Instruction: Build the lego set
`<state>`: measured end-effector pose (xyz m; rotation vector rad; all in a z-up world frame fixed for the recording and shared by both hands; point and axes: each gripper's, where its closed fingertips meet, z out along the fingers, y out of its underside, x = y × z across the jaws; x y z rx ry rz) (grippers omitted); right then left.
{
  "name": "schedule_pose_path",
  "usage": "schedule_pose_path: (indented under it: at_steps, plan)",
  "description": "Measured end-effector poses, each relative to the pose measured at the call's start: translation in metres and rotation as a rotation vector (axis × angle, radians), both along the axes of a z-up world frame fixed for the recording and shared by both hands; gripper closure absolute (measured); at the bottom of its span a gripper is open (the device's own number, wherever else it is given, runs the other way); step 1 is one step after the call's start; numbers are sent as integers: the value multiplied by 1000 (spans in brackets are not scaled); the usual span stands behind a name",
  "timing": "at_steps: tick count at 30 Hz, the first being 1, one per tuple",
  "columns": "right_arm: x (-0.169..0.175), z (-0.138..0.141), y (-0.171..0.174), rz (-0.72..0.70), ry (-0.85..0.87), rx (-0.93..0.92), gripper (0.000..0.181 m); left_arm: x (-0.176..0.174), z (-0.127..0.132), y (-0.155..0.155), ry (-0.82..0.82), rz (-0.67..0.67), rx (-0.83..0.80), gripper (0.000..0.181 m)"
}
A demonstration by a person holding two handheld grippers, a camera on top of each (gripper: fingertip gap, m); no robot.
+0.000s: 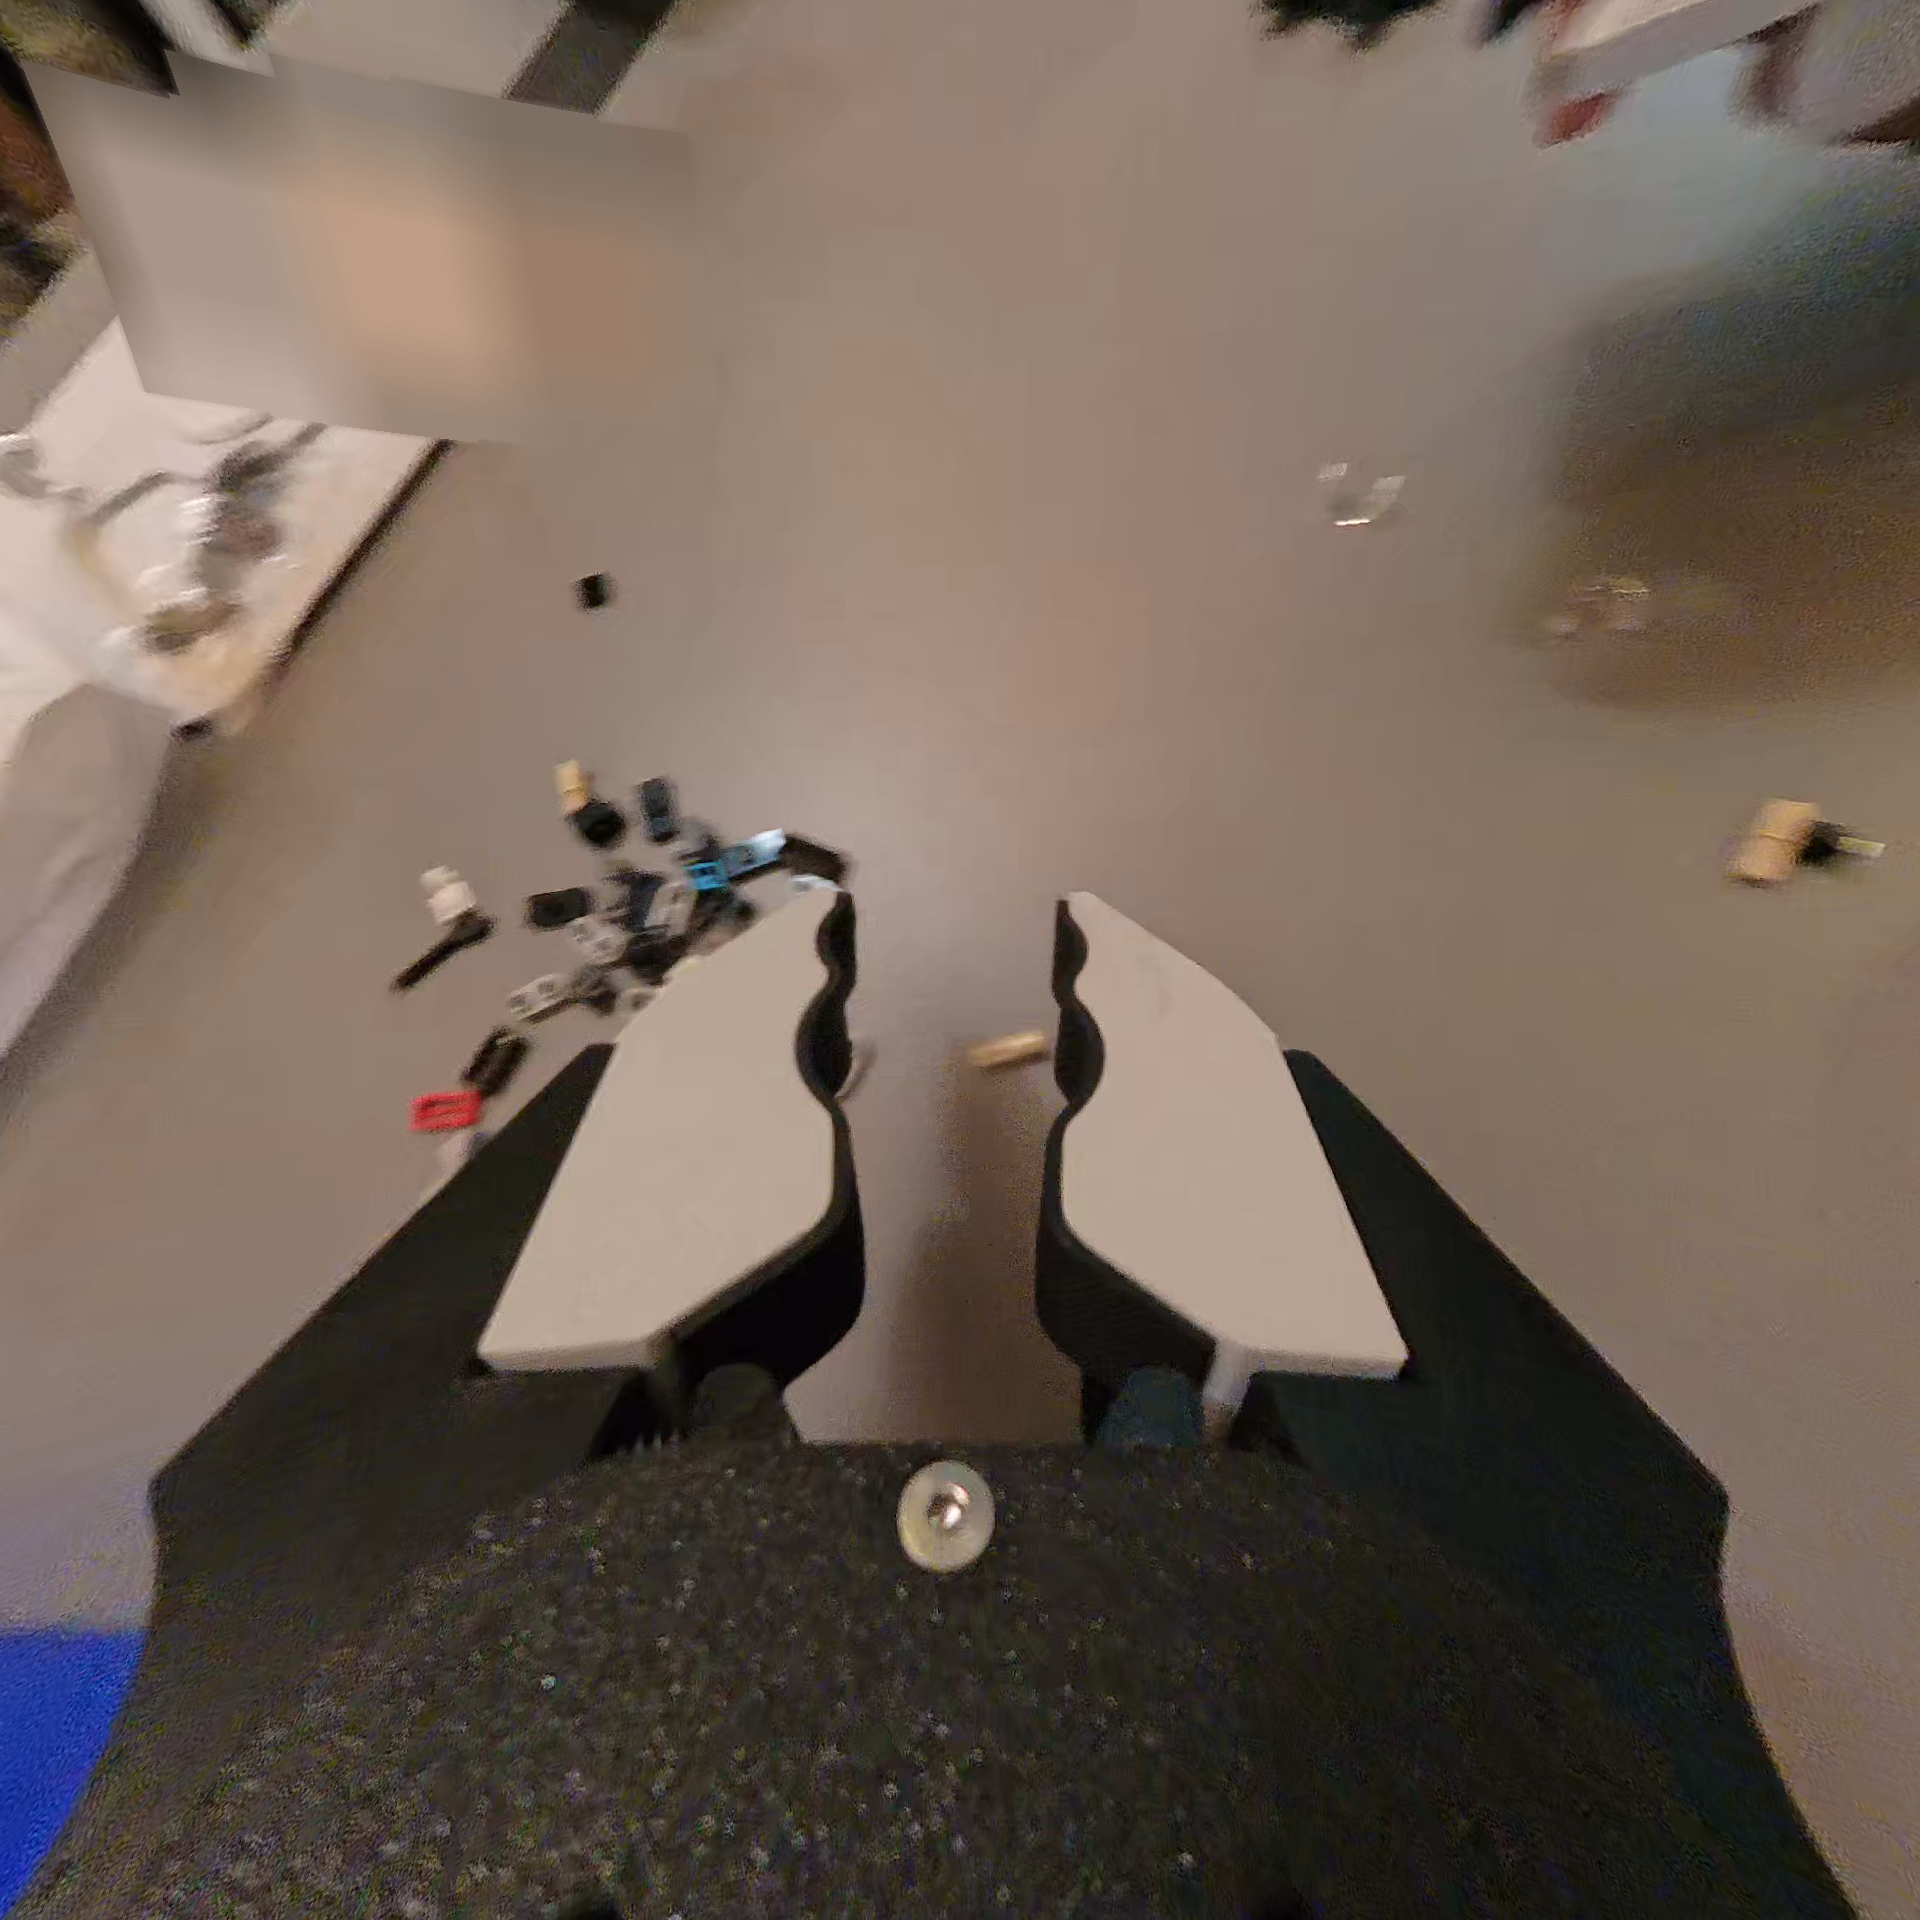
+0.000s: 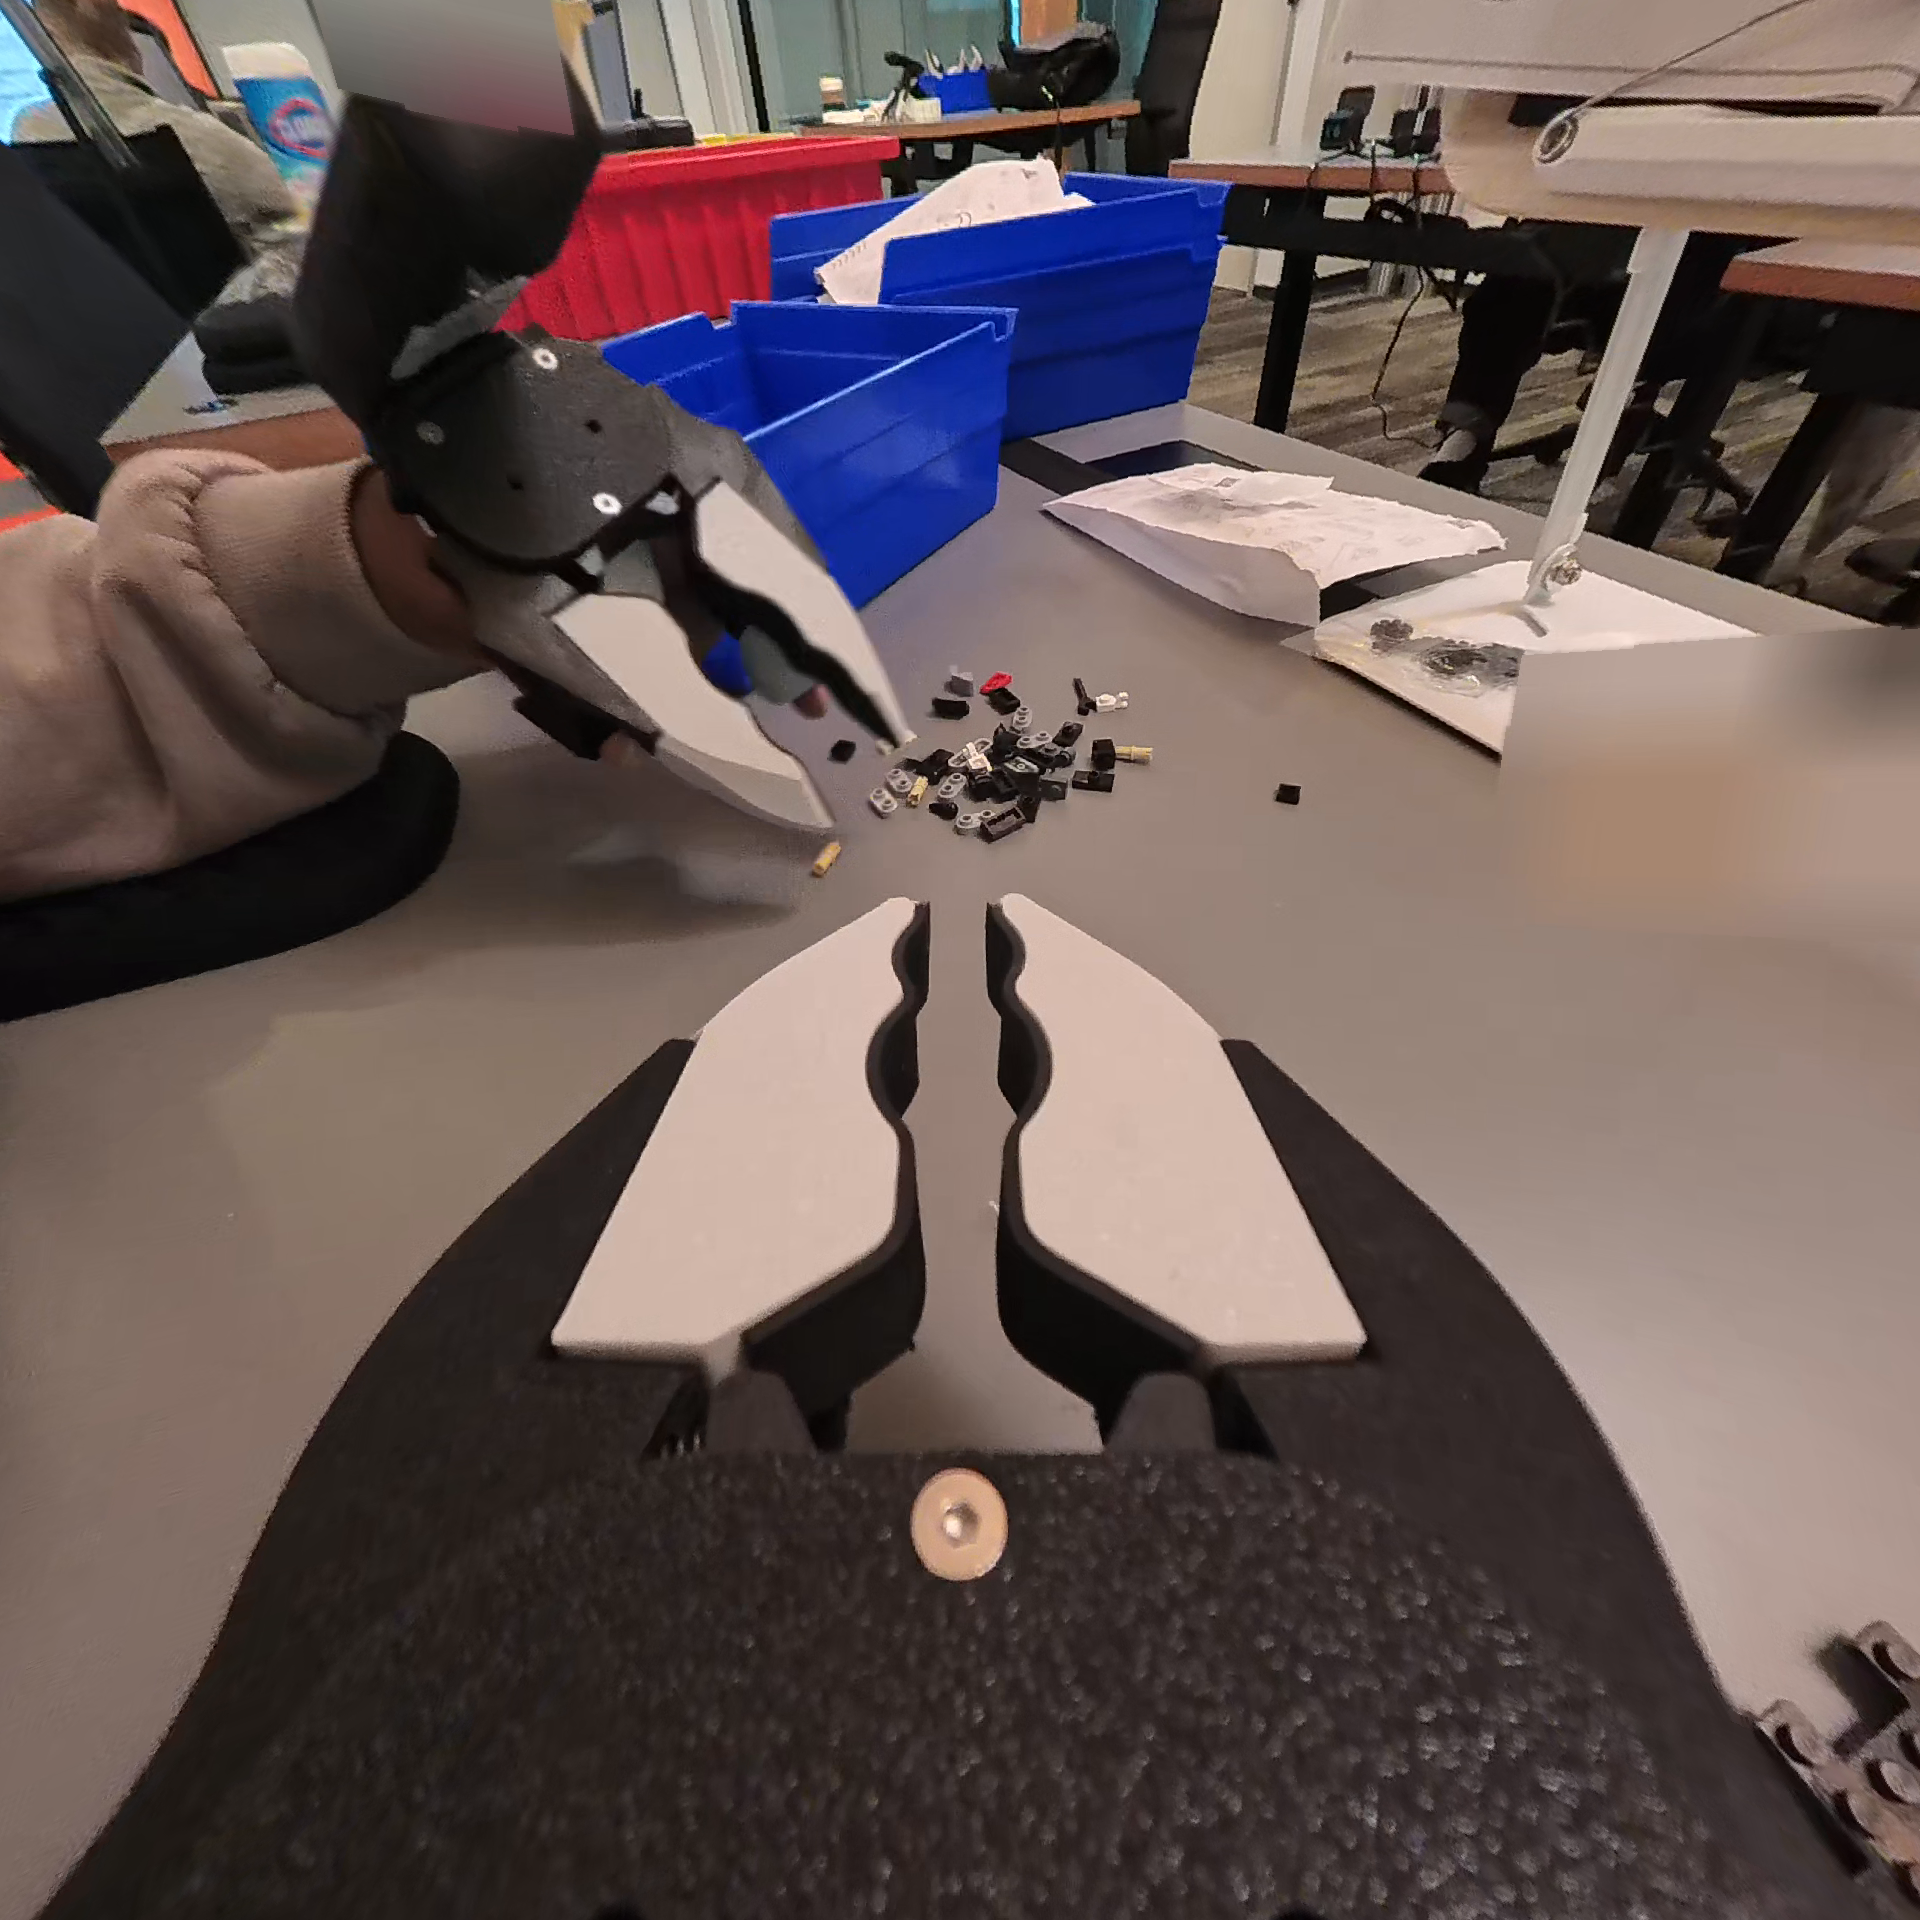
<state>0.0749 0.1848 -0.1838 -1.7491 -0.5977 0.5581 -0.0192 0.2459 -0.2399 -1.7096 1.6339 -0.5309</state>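
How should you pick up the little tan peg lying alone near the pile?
Pinch the tan peg across its narrow middle, coming straight down with the left hand-held gripper hovering open above it. It lies flat on the table, apart from the pile, so both long sides look free.

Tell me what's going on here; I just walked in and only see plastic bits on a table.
A person is building a lego set with handheld tongs. The left tongs are open, tips down at the near edge of a pile of small black and grey lego pieces, with a tan peg lying loose nearby. The right tongs hover over the grey table, slightly apart and empty. Blue bins stand behind. Nothing is gripped yet.
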Motion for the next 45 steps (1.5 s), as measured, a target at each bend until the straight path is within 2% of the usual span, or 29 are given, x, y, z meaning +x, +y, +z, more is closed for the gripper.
schedule_pose_path:
  at_steps: [2,6,10,15,18,20,25,30,32,33,35,38,41,45]
  plan:
    - [1,0,0,-3,-4,4,171,1,3,-36,-13,-149,-95,153]
    - [7,0,1,-17,3,-1,171,12,4,-112,-32,-398,-233,155]
    - [12,1,2,-32,12,1,171,23,-21,-145,89,-495,-179,161]
    - [20,5,0,-55,18,16,171,31,-36,-151,156,-514,-179,163]
    - [30,7,1,-84,27,25,171,36,-37,-148,153,-495,-160,181]
    - [40,9,4,-134,15,43,171,37,-36,-142,152,-466,-146,181]
    - [88,13,15,-380,-68,107,172,30,-24,-109,82,-323,-137,181]
    - [121,20,16,-513,-43,129,172,16,-12,-66,24,-150,-104,181]
    - [127,22,16,-533,-38,133,172,15,-5,-70,-14,-168,-168,181]
    - [129,22,16,-539,-36,134,172,18,-4,-79,-30,-194,-219,170]
    - [131,23,16,-546,-34,136,172,29,-6,-101,-40,-245,-293,160]
    - [132,22,16,-554,-41,138,172,47,-20,-133,-1,-325,-288,166]
    - [138,24,15,-584,-47,147,172,60,-31,-141,55,-318,-255,167]
    - [152,26,14,-641,-39,157,171,65,-34,-141,91,-318,-236,174]
